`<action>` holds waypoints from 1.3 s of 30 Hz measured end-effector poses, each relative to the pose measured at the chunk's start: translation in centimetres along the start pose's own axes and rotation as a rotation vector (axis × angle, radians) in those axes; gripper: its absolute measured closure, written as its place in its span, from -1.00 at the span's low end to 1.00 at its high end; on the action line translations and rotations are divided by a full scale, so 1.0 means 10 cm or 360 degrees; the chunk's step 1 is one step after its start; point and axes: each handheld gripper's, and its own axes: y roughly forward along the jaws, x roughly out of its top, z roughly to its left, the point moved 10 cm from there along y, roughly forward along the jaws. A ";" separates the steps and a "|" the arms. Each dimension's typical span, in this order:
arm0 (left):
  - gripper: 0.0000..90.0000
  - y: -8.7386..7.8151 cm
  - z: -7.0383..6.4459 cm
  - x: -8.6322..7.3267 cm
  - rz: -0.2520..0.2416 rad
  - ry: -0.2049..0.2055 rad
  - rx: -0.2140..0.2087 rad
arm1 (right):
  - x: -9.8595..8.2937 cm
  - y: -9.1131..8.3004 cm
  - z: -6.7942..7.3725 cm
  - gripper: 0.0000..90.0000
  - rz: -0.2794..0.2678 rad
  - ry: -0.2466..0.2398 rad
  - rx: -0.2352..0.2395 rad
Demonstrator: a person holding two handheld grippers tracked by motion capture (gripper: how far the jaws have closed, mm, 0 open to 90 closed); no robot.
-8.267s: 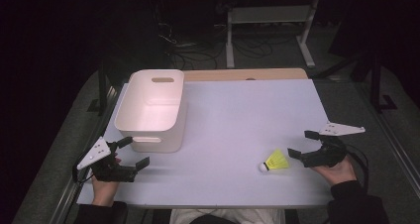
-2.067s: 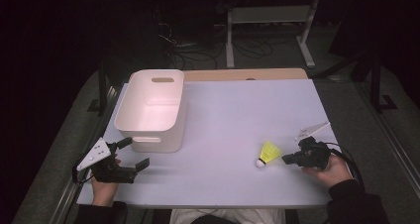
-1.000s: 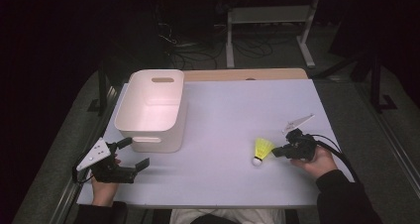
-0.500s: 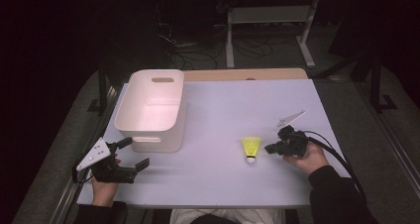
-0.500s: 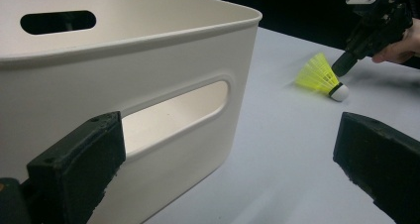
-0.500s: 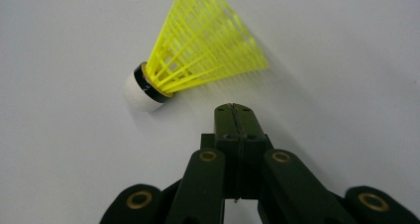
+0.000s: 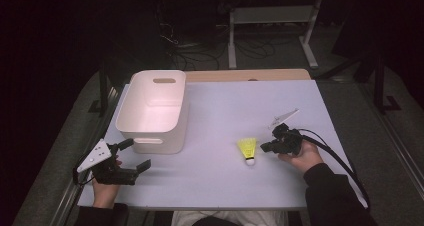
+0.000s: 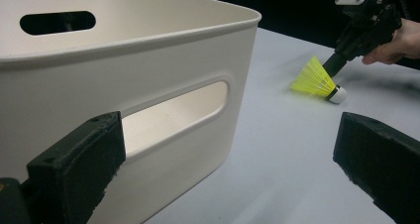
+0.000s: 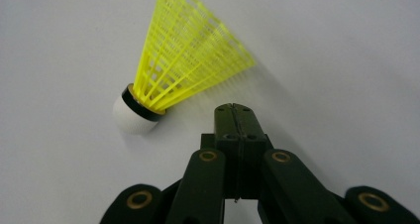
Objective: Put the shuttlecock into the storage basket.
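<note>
A yellow shuttlecock (image 7: 247,150) (image 9: 183,70) with a white cork lies on its side on the pale table (image 7: 225,106), right of centre. My right gripper (image 7: 265,147) (image 9: 234,110) is shut with nothing between its jaws, its tip against the skirt's right side. From the left gripper view the shuttlecock (image 8: 317,80) lies with the right gripper (image 8: 331,64) touching it. My left gripper (image 7: 136,154) (image 8: 228,154) rests open at the front left, just before the white bin (image 7: 150,131) (image 8: 148,50), holding nothing.
The white bin stands empty at the table's left, with handle slots in its end walls. A wooden strip (image 7: 245,75) runs along the table's far edge. The right gripper's cable (image 7: 340,161) trails toward the front right corner.
My right gripper, shut, has slid leftward across the table and the shuttlecock has moved left ahead of it. The left gripper has stayed in place.
</note>
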 end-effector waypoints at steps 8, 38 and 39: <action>-1.00 0.00 0.00 0.00 -0.0001 0.0001 -0.0002 | 0.09 0.05 0.03 0.97 -0.0014 -0.0015 0.0014; -1.00 0.00 0.00 0.00 -0.0004 -0.0004 -0.0005 | 0.29 0.20 0.17 0.97 -0.0031 -0.0065 0.0069; -1.00 0.00 0.00 0.00 -0.0004 -0.0003 -0.0006 | 0.30 0.20 0.17 0.97 -0.0032 -0.0068 0.0071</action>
